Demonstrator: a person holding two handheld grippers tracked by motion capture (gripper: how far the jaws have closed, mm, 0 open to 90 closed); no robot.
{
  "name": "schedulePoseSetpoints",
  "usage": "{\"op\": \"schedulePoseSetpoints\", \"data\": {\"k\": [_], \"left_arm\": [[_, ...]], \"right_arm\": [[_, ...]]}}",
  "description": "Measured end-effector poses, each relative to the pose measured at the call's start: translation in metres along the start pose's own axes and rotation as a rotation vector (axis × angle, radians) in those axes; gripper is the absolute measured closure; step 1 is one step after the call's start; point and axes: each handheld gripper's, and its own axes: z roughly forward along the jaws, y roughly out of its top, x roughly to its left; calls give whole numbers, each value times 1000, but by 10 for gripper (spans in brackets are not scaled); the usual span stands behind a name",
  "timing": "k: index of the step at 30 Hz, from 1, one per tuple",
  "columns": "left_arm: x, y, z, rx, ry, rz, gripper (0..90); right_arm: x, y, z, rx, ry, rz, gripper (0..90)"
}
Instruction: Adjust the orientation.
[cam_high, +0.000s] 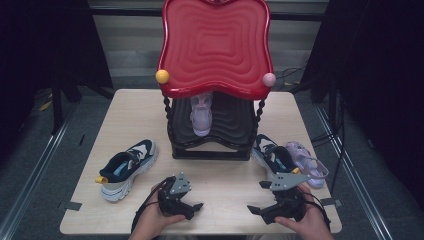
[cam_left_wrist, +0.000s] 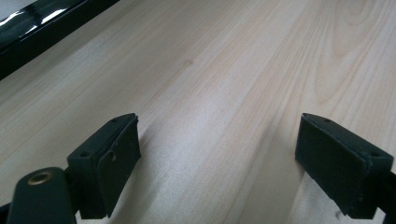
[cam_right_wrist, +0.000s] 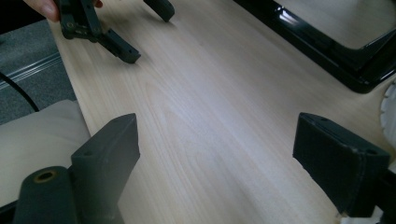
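Right now both my left gripper (cam_high: 192, 207) and right gripper (cam_high: 256, 210) gape empty near the bench's front edge; the left sneaker (cam_high: 125, 168) looks light, soft-sided, best pinched at its stiffer heel collar.

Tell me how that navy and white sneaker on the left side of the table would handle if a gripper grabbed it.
The sneaker lies flat on a thick white sole, so it likely slides rather than rolls. Its padded collar probably squashes under the jaws. The open left gripper looks wide enough for the collar.
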Motion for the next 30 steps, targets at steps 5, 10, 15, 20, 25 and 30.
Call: {"op": "schedulePoseSetpoints", "data": {"k": [5, 10, 15, 20, 25, 30], "left_arm": [[0, 0, 0, 1, 1, 1, 134], [0, 0, 0, 1, 0, 1, 134], [0, 0, 0, 3, 0, 4, 134], [0, 0, 0, 3, 0, 4, 134], [0, 0, 0, 3, 0, 3, 134], [0, 0, 0, 3, 0, 3, 134]], "right_arm": [[-5, 11, -9, 4, 0, -8, 140], [-12, 20, -16, 12, 2, -10, 141], [-18, 26, -21, 16, -3, -18, 147], [-25, 31, -29, 9, -17, -17, 153], [-36, 33, -38, -3, -37, -2, 161], [-49, 33, -48, -16, -67, 21, 174]]}}
